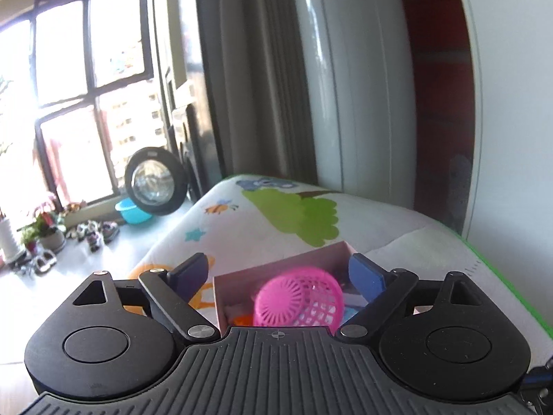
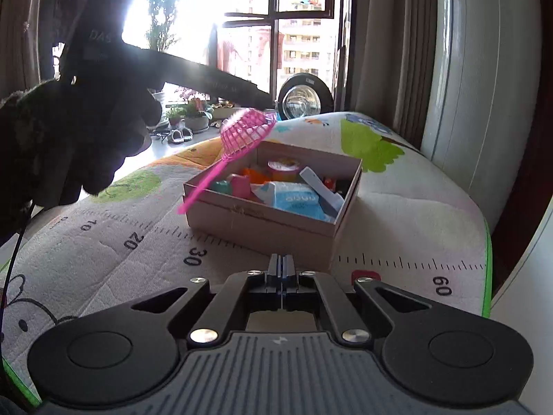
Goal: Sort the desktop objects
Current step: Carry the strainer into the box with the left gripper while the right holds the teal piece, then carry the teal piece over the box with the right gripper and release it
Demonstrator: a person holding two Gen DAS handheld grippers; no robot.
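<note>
While the pink strainer (image 2: 247, 131) tips over the box (image 2: 276, 214) rim, left tongs (image 1: 280, 273) gape empty; right tongs (image 2: 282, 269) fully closed, empty.

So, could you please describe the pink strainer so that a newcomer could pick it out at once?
Find the printed play mat and the open cardboard box on it. The pink strainer is at the box's far left corner, its long handle slanting down across the rim. It is the only mesh item; the rest lies inside the box.
</note>
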